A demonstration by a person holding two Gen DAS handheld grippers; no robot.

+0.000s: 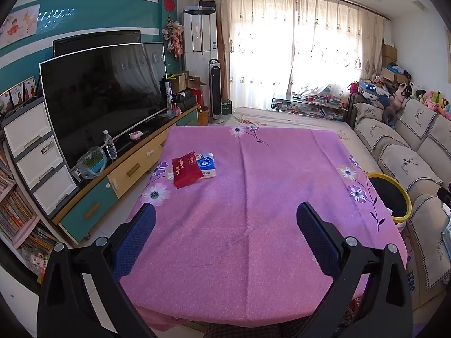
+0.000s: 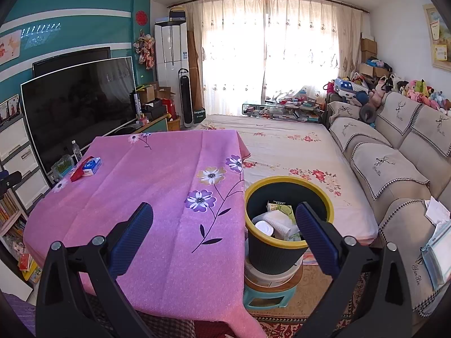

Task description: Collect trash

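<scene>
1. A pink floral tablecloth covers the table.
2. A yellow-rimmed bin beside the table holds a green carton and crumpled paper.
3. Left gripper and right gripper hover spread wide, both empty.
4. Red tissue pack touches a blue one.

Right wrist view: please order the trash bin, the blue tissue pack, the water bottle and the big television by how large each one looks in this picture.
1. television
2. trash bin, though it is much nearer the camera
3. and 4. blue tissue pack and water bottle: both look small and about alike, so I leave them unranked.
</scene>
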